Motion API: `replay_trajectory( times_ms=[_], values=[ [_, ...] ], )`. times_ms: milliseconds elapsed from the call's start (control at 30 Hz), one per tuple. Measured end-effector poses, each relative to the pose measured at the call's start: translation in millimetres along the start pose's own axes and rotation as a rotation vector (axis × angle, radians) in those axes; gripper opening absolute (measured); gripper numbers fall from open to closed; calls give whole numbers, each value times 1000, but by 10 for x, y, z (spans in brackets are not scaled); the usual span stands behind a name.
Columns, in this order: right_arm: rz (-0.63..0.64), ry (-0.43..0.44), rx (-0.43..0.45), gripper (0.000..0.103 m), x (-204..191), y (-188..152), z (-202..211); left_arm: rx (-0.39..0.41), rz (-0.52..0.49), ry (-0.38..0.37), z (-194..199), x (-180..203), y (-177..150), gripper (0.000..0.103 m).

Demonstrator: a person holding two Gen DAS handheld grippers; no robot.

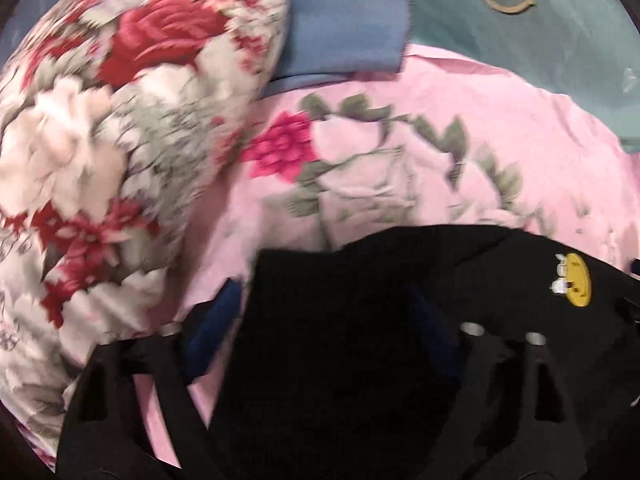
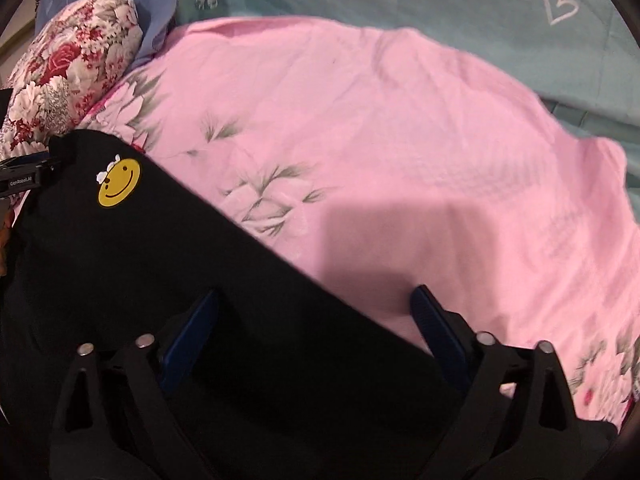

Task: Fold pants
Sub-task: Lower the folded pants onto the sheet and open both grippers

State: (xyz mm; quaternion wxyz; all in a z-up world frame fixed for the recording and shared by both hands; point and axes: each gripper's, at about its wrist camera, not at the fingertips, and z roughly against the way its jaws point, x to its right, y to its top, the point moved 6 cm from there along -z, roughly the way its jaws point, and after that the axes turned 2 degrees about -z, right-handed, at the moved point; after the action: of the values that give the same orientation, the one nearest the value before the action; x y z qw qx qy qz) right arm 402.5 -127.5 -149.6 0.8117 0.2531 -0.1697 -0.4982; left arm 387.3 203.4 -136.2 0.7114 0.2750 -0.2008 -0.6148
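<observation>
Pants (image 2: 168,264), black with a yellow smiley patch (image 2: 119,182), lie on the pink floral bedspread (image 2: 400,128), apparently still unfolded or only part-folded. Both grippers, left (image 1: 328,312) and right (image 2: 316,308), straddle the cloth with jaws wide, not visibly pinching. Beyond lies a floral pillow (image 1: 100,120).

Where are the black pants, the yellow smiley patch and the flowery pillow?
black pants (image 2: 168,264): right wrist view, on the plain fabric mid-garment.
yellow smiley patch (image 2: 119,183): right wrist view, on the face's middle.
flowery pillow (image 1: 120,120): left wrist view, on its bulging printed side.
</observation>
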Motion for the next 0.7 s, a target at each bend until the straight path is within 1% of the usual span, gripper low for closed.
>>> replay_trajectory(
  times_ms=[33,67,100,133,167,233,300,367,400,433,467,500,533,600,633,700],
  values=[
    [8,9,8,83,-35,2,15,0,-23,-2,19,43,10,56],
    [12,30,15,58,-90,15,56,0,-39,-12,46,87,14,44],
    [2,56,6,14,-122,22,88,-5,-56,-29,76,135,16,37],
    [-17,78,-15,5,-137,17,103,1,-63,-37,120,162,23,33],
    [-29,78,-14,4,-139,15,145,13,-61,-40,191,176,31,33],
    [-71,74,42,4,-166,40,357,41,-21,-44,343,129,64,32],
    [-117,120,102,4,-184,58,701,66,28,-84,628,62,85,32],
    [-133,171,128,4,-202,3,999,96,38,-125,1010,10,76,32],
    [-145,207,136,4,-222,-94,1232,114,29,-139,1179,32,52,33],
    [-153,228,137,4,-245,-167,1353,143,20,-161,1394,9,2,33],
    [-170,267,140,4,-277,-314,1551,165,16,-180,1546,-4,-37,33],
    [-185,298,143,4,-311,-451,1687,201,10,-209,1782,-29,-135,34],
    [-196,320,141,4,-352,-584,1782,218,2,-222,1919,-37,-235,34],
    [-202,349,120,4,-501,-873,1892,212,-25,-230,2147,-56,-549,35],
    [-202,358,109,4,-592,-1046,1932,205,-28,-233,2181,-52,-630,35],
    [-205,389,86,4,-765,-1350,1967,182,-26,-234,2285,-93,-920,35]
  ],
)
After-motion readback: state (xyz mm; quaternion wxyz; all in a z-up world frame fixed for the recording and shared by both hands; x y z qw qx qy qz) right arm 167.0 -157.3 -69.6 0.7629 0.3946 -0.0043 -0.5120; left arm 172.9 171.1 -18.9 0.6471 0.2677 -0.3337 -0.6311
